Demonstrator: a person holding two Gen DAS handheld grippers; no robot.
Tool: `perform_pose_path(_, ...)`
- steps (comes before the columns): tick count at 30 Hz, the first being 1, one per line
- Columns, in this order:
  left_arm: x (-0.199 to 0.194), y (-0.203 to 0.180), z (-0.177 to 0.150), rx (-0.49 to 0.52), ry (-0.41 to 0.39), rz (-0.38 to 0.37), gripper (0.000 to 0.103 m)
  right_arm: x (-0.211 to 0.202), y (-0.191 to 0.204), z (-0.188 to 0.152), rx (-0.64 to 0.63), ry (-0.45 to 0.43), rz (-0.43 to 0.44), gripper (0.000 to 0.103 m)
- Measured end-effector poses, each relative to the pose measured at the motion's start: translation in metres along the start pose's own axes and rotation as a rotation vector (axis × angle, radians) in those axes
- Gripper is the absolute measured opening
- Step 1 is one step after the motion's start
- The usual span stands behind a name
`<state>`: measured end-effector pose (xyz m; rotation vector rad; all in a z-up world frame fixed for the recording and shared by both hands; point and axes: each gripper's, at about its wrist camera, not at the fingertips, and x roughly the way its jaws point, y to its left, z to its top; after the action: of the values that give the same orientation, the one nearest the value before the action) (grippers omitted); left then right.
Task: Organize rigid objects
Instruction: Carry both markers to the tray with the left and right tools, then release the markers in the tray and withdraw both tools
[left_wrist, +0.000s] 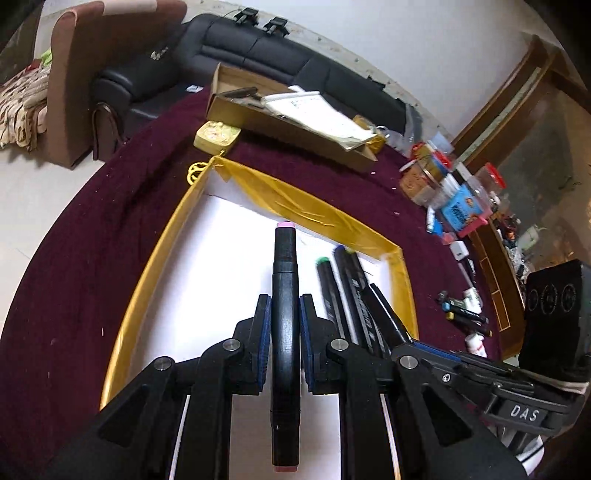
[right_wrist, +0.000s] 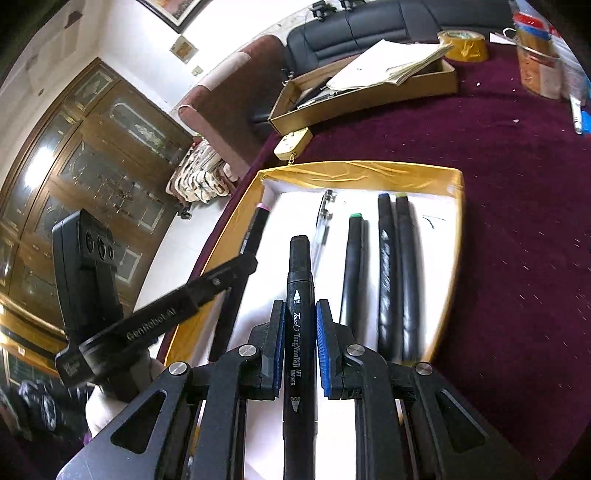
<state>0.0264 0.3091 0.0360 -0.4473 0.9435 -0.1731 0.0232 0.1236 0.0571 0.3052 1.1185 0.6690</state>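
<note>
A gold-rimmed box (left_wrist: 155, 254) with a white floor lies on the maroon tablecloth; it also shows in the right wrist view (right_wrist: 369, 173). My left gripper (left_wrist: 285, 314) is shut on a black marker with pink end caps (left_wrist: 284, 266), held over the box floor. My right gripper (right_wrist: 300, 325) is shut on a black art marker (right_wrist: 300, 280) over the same box. Three black markers (right_wrist: 388, 273) lie side by side in the box's right part, also in the left wrist view (left_wrist: 343, 288). A clear pen (right_wrist: 323, 218) lies beside them. The left gripper and its marker show at left in the right wrist view (right_wrist: 236, 273).
A cardboard box with papers (left_wrist: 295, 122) lies behind the gold box, with a small gold tin (left_wrist: 216, 136) beside it. Jars and packets (left_wrist: 447, 184) and loose markers (left_wrist: 465, 314) crowd the table's right side. A roll of gold tape (right_wrist: 463, 44) stands far back. A black sofa (left_wrist: 258, 55) lies beyond.
</note>
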Motion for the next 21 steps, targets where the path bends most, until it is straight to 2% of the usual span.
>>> perform_pose_path(8,0.029,0.022,0.011,-0.059,0.053,0.010,0.012,0.040,-0.006,0.025,0.069,0.021,-0.054,0.014)
perform_pose_path(15,0.027,0.026,0.012,-0.082,0.046,-0.024,0.013,0.049,-0.009,0.031,0.071,0.027,-0.094,0.014)
perform_pose_path(19,0.021,0.027,0.012,-0.107,0.035,-0.038,0.018,0.048,-0.009,0.032,0.069,0.014,-0.126,0.016)
perform_pose_path(21,0.016,0.025,0.010,-0.108,0.023,-0.042,0.026,0.044,-0.009,0.031,0.062,0.010,-0.124,0.016)
